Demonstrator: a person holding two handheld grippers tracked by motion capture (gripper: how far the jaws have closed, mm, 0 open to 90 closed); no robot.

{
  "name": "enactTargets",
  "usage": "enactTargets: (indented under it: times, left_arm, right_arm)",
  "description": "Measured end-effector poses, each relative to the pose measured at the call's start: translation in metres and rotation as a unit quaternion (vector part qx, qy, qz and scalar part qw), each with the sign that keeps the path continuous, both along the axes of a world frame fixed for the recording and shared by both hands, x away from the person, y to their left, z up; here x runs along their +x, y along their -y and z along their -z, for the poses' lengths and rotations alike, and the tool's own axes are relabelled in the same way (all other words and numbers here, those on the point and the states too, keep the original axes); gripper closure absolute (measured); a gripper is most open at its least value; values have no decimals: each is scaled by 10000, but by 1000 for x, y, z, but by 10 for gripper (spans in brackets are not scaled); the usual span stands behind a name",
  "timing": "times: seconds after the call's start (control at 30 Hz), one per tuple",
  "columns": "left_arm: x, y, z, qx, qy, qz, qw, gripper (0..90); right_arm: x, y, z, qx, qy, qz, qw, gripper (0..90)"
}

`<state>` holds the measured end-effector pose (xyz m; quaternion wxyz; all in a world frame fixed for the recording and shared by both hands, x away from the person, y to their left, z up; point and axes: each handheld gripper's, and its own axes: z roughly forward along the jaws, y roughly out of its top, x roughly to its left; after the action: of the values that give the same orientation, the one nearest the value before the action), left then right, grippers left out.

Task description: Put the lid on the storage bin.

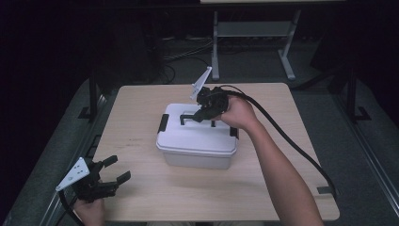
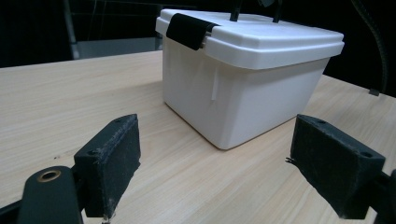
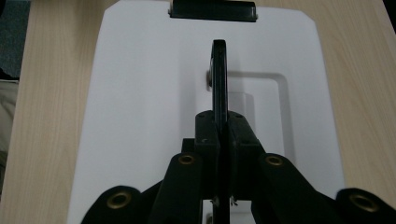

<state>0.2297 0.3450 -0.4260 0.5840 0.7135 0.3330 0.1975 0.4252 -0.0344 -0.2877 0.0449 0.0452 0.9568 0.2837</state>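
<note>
A white lidded plastic box (image 1: 197, 141) stands in the middle of the wooden table, with black latches (image 1: 163, 123) at its ends and a black carry handle (image 1: 193, 117) raised upright on the lid. My right gripper (image 1: 203, 113) reaches over the lid from the right and is shut on that handle; in the right gripper view the pads (image 3: 205, 128) pinch the thin handle (image 3: 218, 79) edge-on above the white lid (image 3: 140, 116). My left gripper (image 1: 113, 170) rests at the table's front left corner, open and holding nothing, facing the box (image 2: 243, 88) across bare tabletop.
The wooden table (image 1: 141, 193) has bare surface around the box on all sides. A thick black cable (image 1: 287, 136) trails from the right gripper over the right side of the table. A metal stand (image 1: 254, 33) is on the floor behind the table.
</note>
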Motion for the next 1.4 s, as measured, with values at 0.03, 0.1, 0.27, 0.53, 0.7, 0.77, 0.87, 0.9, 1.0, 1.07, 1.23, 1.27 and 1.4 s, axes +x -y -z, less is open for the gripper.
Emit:
enactTargets:
  times: [0.03,0.1,0.27,0.53,0.7,0.77,0.87,0.9,1.0,1.07,1.23,1.27,1.4]
  left_arm:
    - [0,0,0,-6,-2,1,10000,157]
    - [0,0,0,6,-2,-2,10000,157]
    - [0,0,0,-19,15,-6,10000,157]
    - [1,2,0,1,8,28,10000,157]
    - [2,3,0,-5,7,38,10000,157]
    - [2,3,0,19,15,56,10000,157]
    - [2,3,-1,3,2,52,10000,157]
    - [2,3,0,-8,0,53,10000,157]
    - [1,4,0,-1,3,37,10000,157]
    - [2,4,0,14,6,55,10000,157]
    - [1,5,-1,58,7,62,10000,157]
    - [0,5,-1,53,18,59,10000,157]
    - [1,4,-1,34,5,68,10000,157]
  right_arm:
    - [0,0,0,7,-4,9,10000,840]
    - [0,0,0,5,-5,14,10000,839]
    - [-1,0,0,14,-43,31,10000,832]
    - [-4,3,-1,114,-111,55,9999,798]
    - [-8,7,-4,141,-125,66,9998,741]
    - [-9,9,-6,177,-144,87,9997,716]
    - [-12,12,-9,228,-137,111,9996,681]
    - [-12,12,-9,224,-151,119,9996,671]
    - [-15,15,-11,265,-167,165,9994,625]
    - [-17,18,-13,295,-196,183,9992,611]
    - [-20,26,-14,326,-198,255,9989,583]
    - [-20,28,-14,320,-179,280,9989,576]
    - [-22,34,-15,334,-175,370,9986,549]
